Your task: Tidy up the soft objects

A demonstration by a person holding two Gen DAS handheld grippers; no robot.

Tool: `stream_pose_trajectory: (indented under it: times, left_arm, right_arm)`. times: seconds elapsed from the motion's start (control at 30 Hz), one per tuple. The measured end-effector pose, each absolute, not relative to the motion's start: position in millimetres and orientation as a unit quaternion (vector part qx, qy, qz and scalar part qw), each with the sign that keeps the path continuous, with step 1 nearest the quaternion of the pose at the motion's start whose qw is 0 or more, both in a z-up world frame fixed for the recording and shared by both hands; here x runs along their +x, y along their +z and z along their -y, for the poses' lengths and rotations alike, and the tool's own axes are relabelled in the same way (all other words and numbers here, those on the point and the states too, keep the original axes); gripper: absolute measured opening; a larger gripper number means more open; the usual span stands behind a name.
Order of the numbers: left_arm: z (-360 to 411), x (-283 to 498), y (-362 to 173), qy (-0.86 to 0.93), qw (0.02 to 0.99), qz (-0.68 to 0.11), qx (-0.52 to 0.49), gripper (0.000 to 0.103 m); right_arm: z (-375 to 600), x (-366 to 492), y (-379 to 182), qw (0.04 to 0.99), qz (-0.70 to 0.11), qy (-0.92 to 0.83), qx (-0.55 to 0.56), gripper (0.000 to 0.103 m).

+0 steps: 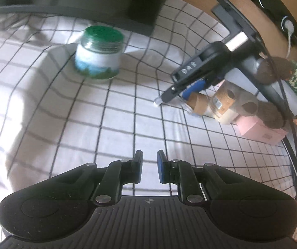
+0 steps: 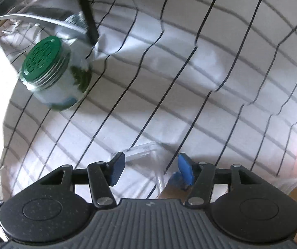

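Glossy glass jar on matt checked cloth.

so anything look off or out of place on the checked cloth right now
Mostly the clear jar with the cork stopper: it lies on its side by the pink box, right under the right hand-held gripper, while the green-lidded jar stands upright. The checked cloth is rumpled. No spill visible.

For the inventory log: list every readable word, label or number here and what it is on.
"DAS": white letters on the right gripper's black finger.
Jar label: a picture, no legible words.
Green lid: embossed pattern, unreadable.
Pink box sticker: too small.
Bottle label: too blurred.
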State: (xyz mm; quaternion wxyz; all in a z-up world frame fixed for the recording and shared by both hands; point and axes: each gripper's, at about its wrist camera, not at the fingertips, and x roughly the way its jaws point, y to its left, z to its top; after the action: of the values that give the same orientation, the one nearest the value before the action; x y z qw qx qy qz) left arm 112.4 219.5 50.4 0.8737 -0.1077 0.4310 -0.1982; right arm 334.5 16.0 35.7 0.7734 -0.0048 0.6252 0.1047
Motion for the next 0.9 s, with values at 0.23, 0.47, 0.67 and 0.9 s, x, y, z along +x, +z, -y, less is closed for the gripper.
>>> stream_pose_trajectory:
  times: [0.23,0.47,0.67,0.9]
  left_arm:
    - [-233,101,54,-0.199,0.867,-0.435,-0.138,0.017]
    - [-219,106,60,-0.225,0.869,-0.423,-0.122,0.017]
    - [-176,146,66,-0.237,0.889,-0.383,-0.078,0.017]
    - [-121,179,50,-0.206,0.886,-0.415,0.011,0.018]
  right_arm:
    - [-23,273,51,0.762,-0.628,0.153,0.031,0.009]
    - [5,189,94,0.822,-0.552,0.124,0.072,0.010]
    - [28,127,97,0.854,-0.514,0.047,0.058,0.051]
    - [35,80,81,0.873,-0.488,-0.006,-0.015,0.067]
